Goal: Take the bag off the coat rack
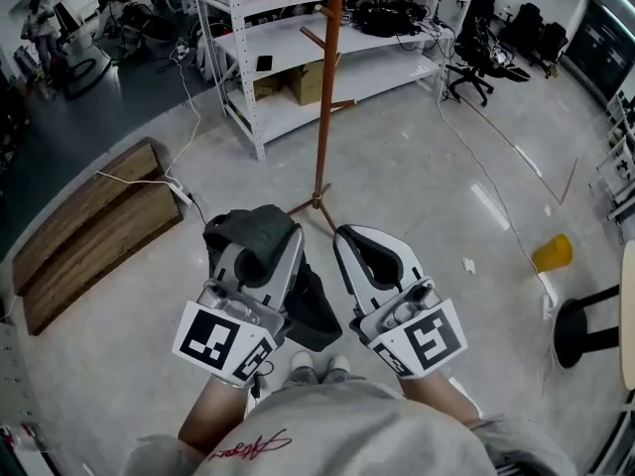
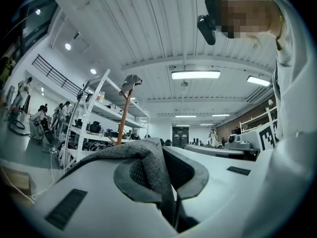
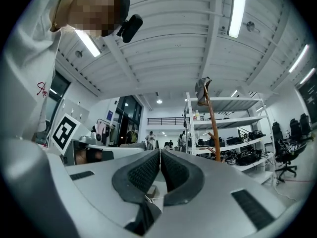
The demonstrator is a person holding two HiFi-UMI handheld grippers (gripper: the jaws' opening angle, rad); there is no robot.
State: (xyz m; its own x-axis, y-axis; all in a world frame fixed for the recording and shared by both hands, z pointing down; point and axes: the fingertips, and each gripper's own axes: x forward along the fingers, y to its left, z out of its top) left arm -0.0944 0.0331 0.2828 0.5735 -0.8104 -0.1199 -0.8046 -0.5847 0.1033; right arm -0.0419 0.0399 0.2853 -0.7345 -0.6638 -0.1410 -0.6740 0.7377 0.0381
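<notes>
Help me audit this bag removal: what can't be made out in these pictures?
Head view: the top of the coat rack is cut off by the upper edge.
Head view: the grey bag hangs partly behind the left gripper, so its full shape is hidden.
Right gripper view: the grey item atop the rack is too small to name.

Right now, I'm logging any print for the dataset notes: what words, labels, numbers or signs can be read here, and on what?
No text reads clearly.
Red script on the person's grey shirt: cursive, too blurred to read.
Square markers on the two cubes: black-and-white code patterns, no words.
Blue sign beside the dark doorway: too small to read.
</notes>
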